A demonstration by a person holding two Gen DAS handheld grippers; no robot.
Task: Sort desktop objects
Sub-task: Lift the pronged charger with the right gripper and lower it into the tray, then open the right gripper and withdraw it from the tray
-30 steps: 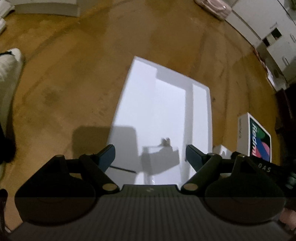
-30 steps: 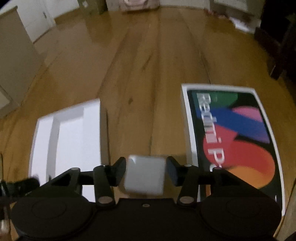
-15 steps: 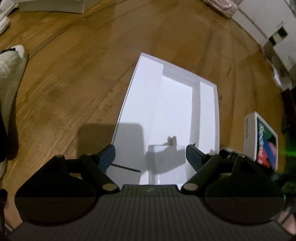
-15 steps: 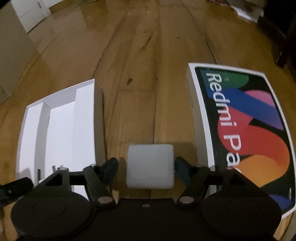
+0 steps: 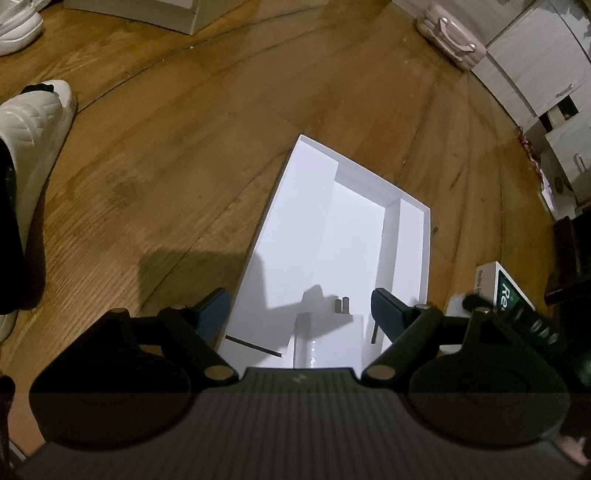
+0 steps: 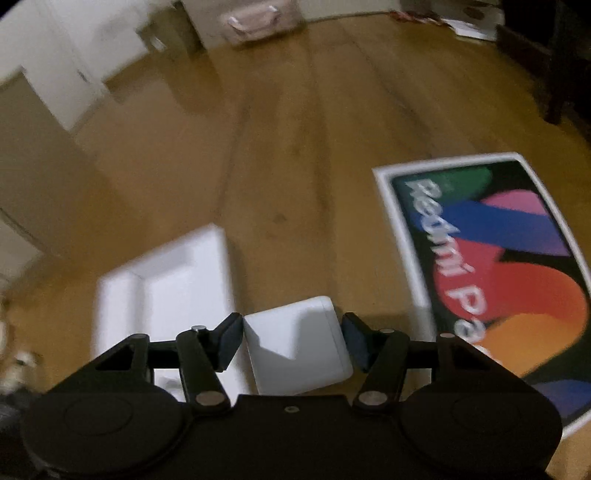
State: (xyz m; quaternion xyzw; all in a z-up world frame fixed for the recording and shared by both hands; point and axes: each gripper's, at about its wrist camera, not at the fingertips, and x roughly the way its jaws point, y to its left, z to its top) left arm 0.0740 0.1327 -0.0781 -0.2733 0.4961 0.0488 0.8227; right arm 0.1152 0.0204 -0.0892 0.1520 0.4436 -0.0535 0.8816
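Note:
A white open box tray point(image 5: 306, 206) with dividers lies on the wooden floor, also in the right wrist view point(image 6: 166, 273). My left gripper point(image 5: 299, 310) is open and empty over its near end, where a white charger with two prongs point(image 5: 328, 343) and a thin black pin point(image 5: 253, 346) lie. My right gripper point(image 6: 291, 334) is shut on a white charger block point(image 6: 295, 343), held above the floor between the tray and a colourful Redmi Pad box lid point(image 6: 495, 258). The lid's corner shows at the right of the left wrist view point(image 5: 506, 288).
A person's white shoe point(image 5: 29, 125) stands at the left. A pink suitcase point(image 5: 450, 33) and white cabinets point(image 5: 539, 55) lie at the far right. Dark furniture point(image 6: 546, 55) stands beyond the Redmi lid. A white cupboard point(image 6: 40, 74) is at the far left.
My left gripper has pulled back and risen, so the tray looks smaller and farther. My right gripper has closed on the white charger block and lifted it, swinging with blur.

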